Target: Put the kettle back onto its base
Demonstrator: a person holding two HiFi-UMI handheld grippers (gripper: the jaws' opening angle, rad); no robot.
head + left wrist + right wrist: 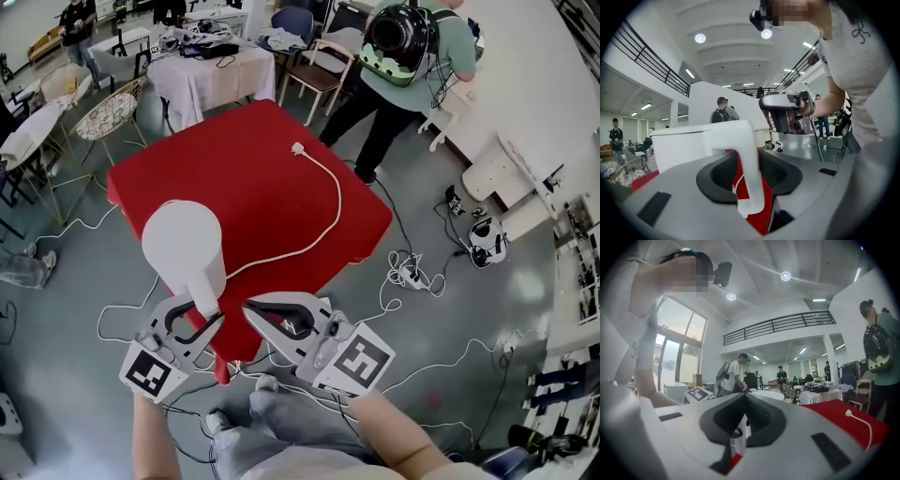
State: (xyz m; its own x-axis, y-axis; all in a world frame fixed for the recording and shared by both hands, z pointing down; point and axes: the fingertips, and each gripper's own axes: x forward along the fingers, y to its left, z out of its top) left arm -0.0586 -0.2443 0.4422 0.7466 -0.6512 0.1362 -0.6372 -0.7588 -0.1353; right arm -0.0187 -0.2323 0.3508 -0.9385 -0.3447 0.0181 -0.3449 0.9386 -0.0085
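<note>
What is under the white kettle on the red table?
Only red table shows around the kettle. A white cord runs out from its foot; any base is covered by the kettle's body.

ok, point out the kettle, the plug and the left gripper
kettle (pixel 180 246): head view, on its round white top.
plug (pixel 298 148): head view, on the white plug body.
left gripper (pixel 206 311): head view, midway between its open fingertips.
</note>
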